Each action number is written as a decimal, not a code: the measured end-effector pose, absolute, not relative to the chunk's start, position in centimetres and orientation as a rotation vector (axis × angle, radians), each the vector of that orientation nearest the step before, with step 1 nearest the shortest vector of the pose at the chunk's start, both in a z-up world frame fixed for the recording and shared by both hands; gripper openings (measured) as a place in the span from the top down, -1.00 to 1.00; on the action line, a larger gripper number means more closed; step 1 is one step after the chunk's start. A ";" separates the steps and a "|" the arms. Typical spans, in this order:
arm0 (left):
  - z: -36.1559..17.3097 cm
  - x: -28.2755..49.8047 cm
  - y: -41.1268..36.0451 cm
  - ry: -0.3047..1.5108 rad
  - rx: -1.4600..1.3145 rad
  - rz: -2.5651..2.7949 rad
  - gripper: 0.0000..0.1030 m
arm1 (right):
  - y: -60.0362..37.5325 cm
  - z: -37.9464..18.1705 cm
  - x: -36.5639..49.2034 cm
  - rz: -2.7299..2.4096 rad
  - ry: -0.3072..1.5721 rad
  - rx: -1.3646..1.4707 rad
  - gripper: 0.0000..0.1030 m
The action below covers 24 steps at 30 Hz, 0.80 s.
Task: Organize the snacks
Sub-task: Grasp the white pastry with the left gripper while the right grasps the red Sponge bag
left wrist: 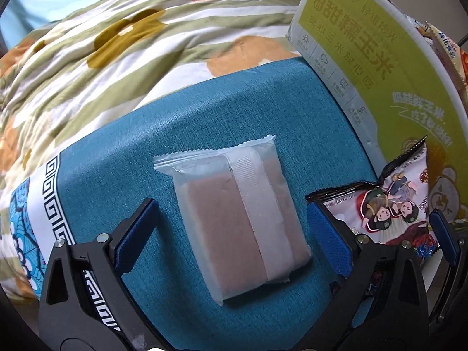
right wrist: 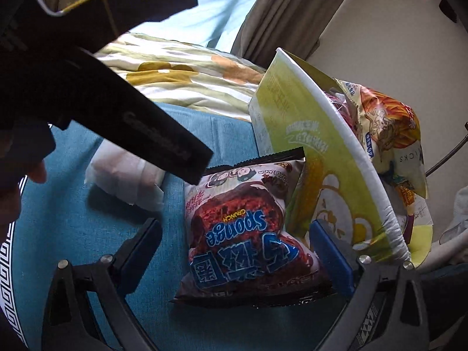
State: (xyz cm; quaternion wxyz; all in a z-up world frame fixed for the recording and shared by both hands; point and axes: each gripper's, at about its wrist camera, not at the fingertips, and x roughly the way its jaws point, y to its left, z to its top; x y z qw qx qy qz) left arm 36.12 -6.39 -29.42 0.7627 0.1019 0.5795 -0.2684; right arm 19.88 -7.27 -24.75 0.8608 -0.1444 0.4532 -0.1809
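Note:
A translucent white packet with a brown cake (left wrist: 239,213) lies on the teal tablecloth (left wrist: 263,111). My left gripper (left wrist: 234,234) is open, its fingers either side of the packet, not touching it. A Sponge Crunch snack bag (right wrist: 242,231) lies on the cloth next to a green foam box (right wrist: 327,158). My right gripper (right wrist: 234,251) is open around the bag. The bag also shows in the left wrist view (left wrist: 392,204), with the right gripper's fingers around it. The white packet shows in the right wrist view (right wrist: 122,172), partly behind the left gripper's body.
The green box (left wrist: 380,58) stands at the table's right, holding other snack bags (right wrist: 386,125). A flowered quilt (left wrist: 117,44) on a bed lies beyond the table's far edge. Curtains (right wrist: 278,14) and a wall stand behind.

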 end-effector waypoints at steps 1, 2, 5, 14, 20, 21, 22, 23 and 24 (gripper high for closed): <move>-29.4 36.1 -6.5 1.243 0.235 -0.577 -0.83 | -7.3 -24.9 20.0 -0.382 0.951 -0.309 -0.91; -29.5 36.2 -6.6 1.242 0.250 -0.571 -0.81 | -7.4 -25.0 20.1 -0.386 0.949 -0.316 -0.91; -29.5 36.3 -6.5 1.241 0.261 -0.585 -0.76 | -7.6 -25.0 20.3 -0.384 0.947 -0.316 -0.91; -28.8 36.0 -3.9 1.255 0.263 -0.589 -0.20 | -8.0 -25.4 22.3 -0.349 0.952 -0.317 -0.77; -28.8 35.1 -2.5 1.264 0.264 -0.571 -0.19 | -7.5 -25.8 22.4 -0.333 0.961 -0.328 -0.64; -28.8 34.9 -2.3 1.267 0.264 -0.568 -0.19 | -7.6 -25.9 22.7 -0.331 0.968 -0.325 -0.61; -28.8 34.8 -2.2 1.272 0.263 -0.566 -0.19 | -7.7 -26.1 22.9 -0.330 0.973 -0.326 -0.56; -28.8 34.5 -2.0 1.275 0.260 -0.566 -0.19 | -7.8 -26.2 23.0 -0.328 0.977 -0.327 -0.52; -28.8 34.3 -1.9 1.276 0.256 -0.567 -0.19 | -8.0 -26.2 23.3 -0.325 0.979 -0.330 -0.49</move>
